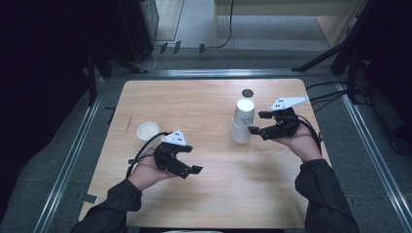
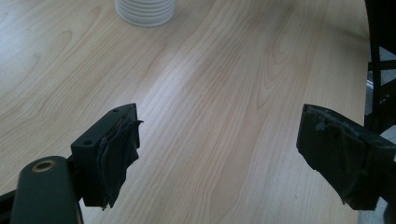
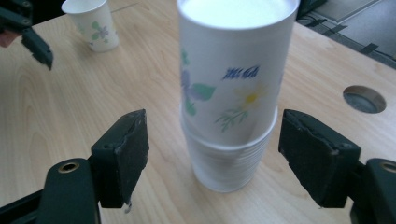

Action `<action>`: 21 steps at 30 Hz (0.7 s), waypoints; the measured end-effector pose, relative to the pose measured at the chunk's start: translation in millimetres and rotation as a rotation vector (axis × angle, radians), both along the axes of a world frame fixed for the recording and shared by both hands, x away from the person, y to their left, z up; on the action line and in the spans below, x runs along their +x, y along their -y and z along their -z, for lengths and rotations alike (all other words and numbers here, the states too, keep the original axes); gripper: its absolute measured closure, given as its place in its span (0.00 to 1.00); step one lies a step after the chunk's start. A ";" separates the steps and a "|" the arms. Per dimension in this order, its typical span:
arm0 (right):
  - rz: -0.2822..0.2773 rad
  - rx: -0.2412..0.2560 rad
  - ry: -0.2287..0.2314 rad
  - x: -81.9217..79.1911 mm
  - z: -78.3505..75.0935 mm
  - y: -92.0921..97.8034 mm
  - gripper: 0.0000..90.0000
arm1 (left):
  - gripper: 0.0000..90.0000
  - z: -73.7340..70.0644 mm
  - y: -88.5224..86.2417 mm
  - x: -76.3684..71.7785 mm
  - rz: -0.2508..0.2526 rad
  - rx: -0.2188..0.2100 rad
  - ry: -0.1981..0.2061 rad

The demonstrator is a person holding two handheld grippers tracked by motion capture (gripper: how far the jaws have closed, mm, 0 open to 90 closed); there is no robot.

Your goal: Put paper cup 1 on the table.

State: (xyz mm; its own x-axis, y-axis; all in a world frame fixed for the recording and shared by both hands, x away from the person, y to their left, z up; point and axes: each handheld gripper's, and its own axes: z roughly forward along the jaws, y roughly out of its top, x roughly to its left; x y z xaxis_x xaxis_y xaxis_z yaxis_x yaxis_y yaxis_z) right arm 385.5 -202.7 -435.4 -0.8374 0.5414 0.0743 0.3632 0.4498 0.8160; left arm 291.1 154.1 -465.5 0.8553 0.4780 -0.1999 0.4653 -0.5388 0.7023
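A stack of white paper cups (image 1: 241, 122) with a flower print stands right of the table's middle; its top cup sits high in the stack and leans slightly. In the right gripper view the stack (image 3: 231, 93) rises just ahead of and between the two jaws of my right gripper (image 3: 217, 140), which is open and touches nothing. From above, the right gripper (image 1: 258, 122) is just right of the stack. A single flowered cup (image 1: 147, 130) stands upright at the left. My left gripper (image 1: 193, 158) hovers open and empty near it, over bare wood (image 2: 219, 140).
A round cable hole (image 1: 248, 92) lies in the wooden table top (image 1: 204, 204) behind the stack. The ribbed foot of the stack (image 2: 145, 11) stands ahead of the left gripper. The far table edge and dark stands are at the right.
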 end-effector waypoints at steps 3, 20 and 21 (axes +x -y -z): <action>-0.011 0.004 0.001 8.5 -2.5 -0.3 0.26 | 0.15 0.4 0.6 -0.2 0.006 0.006 0.001; -0.130 -0.227 -0.071 50.5 -42.3 -35.9 0.24 | 0.15 3.5 -1.4 -1.7 0.047 0.031 -0.021; -0.140 -0.253 -0.069 52.7 -44.2 -39.2 0.24 | 0.15 4.0 -1.2 -2.0 0.047 0.035 -0.020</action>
State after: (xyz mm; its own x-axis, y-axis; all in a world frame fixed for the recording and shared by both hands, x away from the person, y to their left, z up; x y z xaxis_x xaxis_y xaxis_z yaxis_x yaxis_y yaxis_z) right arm 438.1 -163.4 -391.2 -0.9028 0.4299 0.0113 0.3345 0.6854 0.6468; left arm 289.2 155.3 -469.5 0.8727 0.4449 -0.2012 0.4531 -0.5843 0.6733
